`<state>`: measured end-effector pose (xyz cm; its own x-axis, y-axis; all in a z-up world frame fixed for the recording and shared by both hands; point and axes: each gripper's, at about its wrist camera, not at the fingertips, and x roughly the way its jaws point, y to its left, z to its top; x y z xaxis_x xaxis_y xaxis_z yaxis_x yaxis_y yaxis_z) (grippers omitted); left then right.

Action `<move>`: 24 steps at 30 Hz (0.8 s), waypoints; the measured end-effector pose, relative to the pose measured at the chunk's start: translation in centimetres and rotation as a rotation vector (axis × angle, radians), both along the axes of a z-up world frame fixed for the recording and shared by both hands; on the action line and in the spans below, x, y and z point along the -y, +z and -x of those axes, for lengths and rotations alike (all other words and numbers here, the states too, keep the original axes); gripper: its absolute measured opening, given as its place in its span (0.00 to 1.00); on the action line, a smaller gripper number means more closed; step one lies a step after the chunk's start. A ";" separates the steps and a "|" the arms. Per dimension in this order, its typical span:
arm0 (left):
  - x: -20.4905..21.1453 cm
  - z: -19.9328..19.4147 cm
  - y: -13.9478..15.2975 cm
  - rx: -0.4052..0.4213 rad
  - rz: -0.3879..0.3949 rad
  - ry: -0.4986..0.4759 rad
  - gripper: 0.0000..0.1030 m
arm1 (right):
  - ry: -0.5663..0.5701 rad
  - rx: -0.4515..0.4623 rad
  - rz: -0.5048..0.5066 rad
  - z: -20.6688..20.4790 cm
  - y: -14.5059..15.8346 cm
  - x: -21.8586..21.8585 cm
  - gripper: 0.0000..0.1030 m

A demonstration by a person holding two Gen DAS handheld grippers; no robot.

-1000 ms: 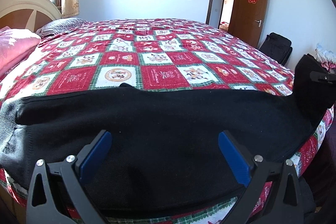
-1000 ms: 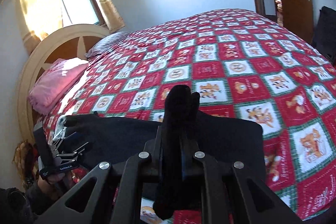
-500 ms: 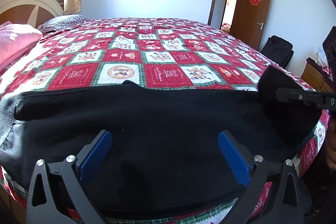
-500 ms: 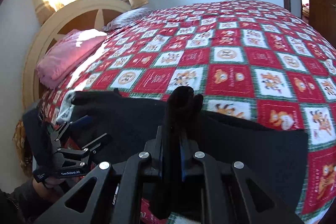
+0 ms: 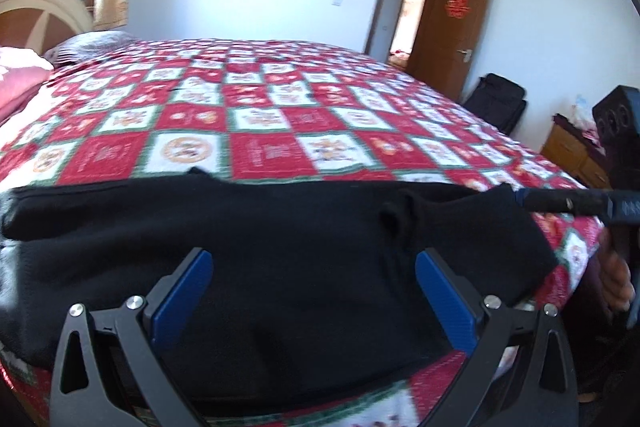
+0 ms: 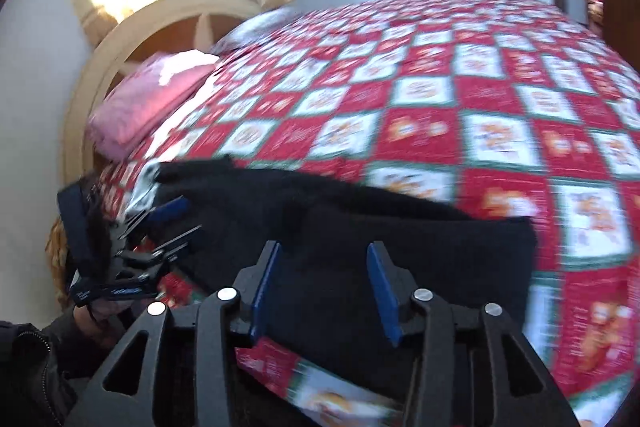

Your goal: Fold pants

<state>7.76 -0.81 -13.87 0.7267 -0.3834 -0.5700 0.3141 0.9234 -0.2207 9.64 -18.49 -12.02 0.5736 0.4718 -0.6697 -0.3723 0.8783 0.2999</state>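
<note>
Pants (image 5: 280, 247), black and partly folded, lie flat along the near edge of the bed (image 5: 280, 131), a small bunched ridge showing toward their right end. My right gripper (image 6: 326, 283) hovers just over that end, its fingers parting with nothing pinched between them, only cloth lying below. My left gripper (image 5: 312, 291) hangs over the middle of the cloth, fingers released wide and empty. I judge the main risk is the near hem sliding off the bed's edge (it already overhangs a little) if either gripper drags on leaving. That ridge could also set a crooked crease into the next fold.
</note>
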 end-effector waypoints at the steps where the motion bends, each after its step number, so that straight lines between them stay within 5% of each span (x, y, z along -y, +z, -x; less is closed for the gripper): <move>1: 0.5 0.0 0.1 -0.003 0.008 -0.028 1.00 | -0.054 0.012 0.009 0.2 0.3 1.9 0.46; 3: 1.8 -0.4 -0.1 -0.030 0.013 -0.085 0.99 | -0.143 0.024 0.027 0.6 0.3 4.7 0.46; 5: 3.2 -1.1 -0.4 -0.059 0.009 -0.133 0.87 | -0.207 0.014 0.015 0.7 -0.2 6.9 0.46; 12: 7.6 -3.9 -1.5 -0.168 -0.015 -0.238 0.65 | -0.281 -0.024 -0.008 -0.4 -2.6 9.1 0.46; 13: 8.0 -3.9 -1.4 -0.152 -0.028 -0.236 0.58 | -0.279 -0.022 -0.005 -0.4 -2.8 9.1 0.46; 14: 8.4 -3.6 -1.2 -0.145 -0.028 -0.254 0.30 | -0.276 -0.018 0.000 -0.4 -2.9 9.0 0.46; 15: 8.7 -3.6 -1.2 -0.146 -0.033 -0.264 0.11 | -0.274 -0.012 0.004 -0.4 -2.9 8.9 0.46; 24: 5.5 -4.1 1.0 -0.082 0.023 -0.174 0.11 | -0.242 0.108 -0.016 1.1 -1.0 8.0 0.48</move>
